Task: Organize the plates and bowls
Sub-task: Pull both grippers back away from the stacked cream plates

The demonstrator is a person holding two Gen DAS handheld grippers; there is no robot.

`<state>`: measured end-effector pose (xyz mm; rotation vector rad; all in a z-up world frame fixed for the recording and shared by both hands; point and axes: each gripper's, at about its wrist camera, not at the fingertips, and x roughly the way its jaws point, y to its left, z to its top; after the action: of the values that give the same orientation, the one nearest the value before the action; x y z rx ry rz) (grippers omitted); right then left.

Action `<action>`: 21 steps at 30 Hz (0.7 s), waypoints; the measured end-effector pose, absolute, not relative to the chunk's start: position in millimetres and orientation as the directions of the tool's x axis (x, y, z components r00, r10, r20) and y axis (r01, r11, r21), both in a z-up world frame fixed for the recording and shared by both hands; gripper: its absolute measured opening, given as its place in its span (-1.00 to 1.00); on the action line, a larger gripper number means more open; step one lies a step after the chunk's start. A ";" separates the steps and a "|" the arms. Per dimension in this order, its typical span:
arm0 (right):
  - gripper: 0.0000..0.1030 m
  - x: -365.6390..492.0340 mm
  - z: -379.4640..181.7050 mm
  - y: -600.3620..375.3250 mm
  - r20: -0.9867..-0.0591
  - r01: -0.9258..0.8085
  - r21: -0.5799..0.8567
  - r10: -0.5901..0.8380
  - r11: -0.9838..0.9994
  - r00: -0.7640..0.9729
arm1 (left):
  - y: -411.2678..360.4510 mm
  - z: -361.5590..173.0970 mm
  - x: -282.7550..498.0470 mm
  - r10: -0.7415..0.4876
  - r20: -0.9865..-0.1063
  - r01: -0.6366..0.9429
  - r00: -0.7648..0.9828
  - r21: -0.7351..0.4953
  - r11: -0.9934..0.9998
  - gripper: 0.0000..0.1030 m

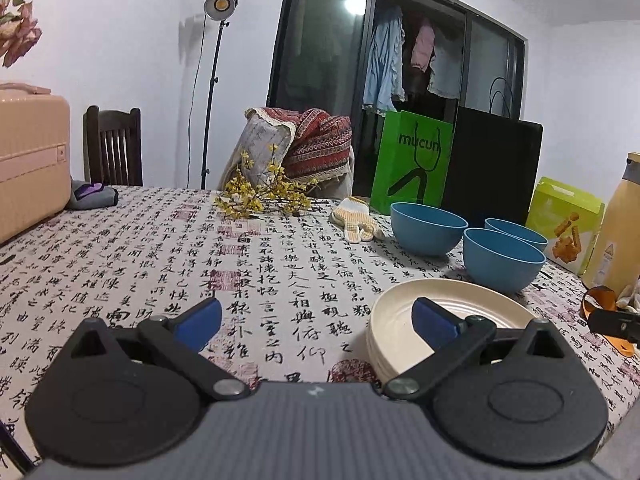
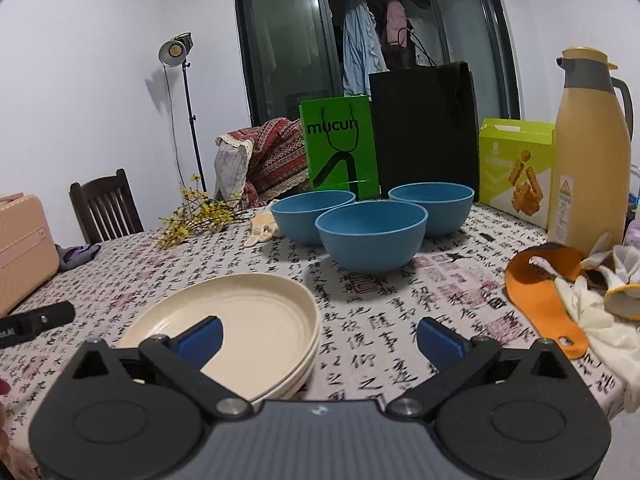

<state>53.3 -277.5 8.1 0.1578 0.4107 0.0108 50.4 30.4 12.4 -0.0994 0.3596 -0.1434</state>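
since the cream, round, shallow plates (image 2: 240,320) already sit in one stack on the calligraphy-printed cloth of the desk (image 1: 160,248), what looks left to gather is the three blue, round, deep bowls, and the next move turns on which tongs they lie nearer.

from the right wrist view, the nearest blue bowl (image 2: 372,236) stands almost straight ahead of the right tongs (image 2: 318,340), a little to their right, with bare cloth between. the other two blue bowls sit just behind it, one to its left (image 2: 308,216) and one to its right (image 2: 436,208); they look close enough to touch it, though i cannot tell whether the rims meet. the plate stack lies low and to the left of these tongs, partly under their left finger.

from the left wrist view, the same bowls are off to the right and farther away, beyond the plate stack, which sits right by the right finger of the left tongs (image 1: 316,328). so i judge the right tongs the better placed for the bowls, and the left tongs for steadying the plates.

both tongs stand wide apart and hold nothing; the blue pads (image 2: 200,340) are well clear of each other.

bowls are round, so no long axis matters; the rim is the likely place to pinch. the nearest bowl could be lifted by its near rim and nested into a neighbour. the risk i see is nudging the close neighbours while closing on that rim.
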 end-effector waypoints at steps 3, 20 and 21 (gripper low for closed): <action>1.00 62.7 8.8 -288.5 -0.383 -0.006 0.173 0.073 0.985 0.921 | 18.2 16.2 57.9 -0.132 -0.349 0.100 0.928 -0.107 0.989 1.00; 1.00 150.6 19.8 -323.9 -0.410 -0.171 0.162 0.224 0.972 0.884 | -32.1 43.4 89.0 0.011 -0.361 -0.042 0.932 -0.078 0.996 1.00; 1.00 152.1 20.5 -322.8 -0.410 -0.176 0.153 0.224 0.972 0.884 | -33.2 43.7 88.8 0.015 -0.360 -0.045 0.933 -0.076 0.996 1.00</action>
<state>152.1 -322.8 20.5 0.1127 0.4390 0.2087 88.8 -33.2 43.7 -0.0835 0.3670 0.0307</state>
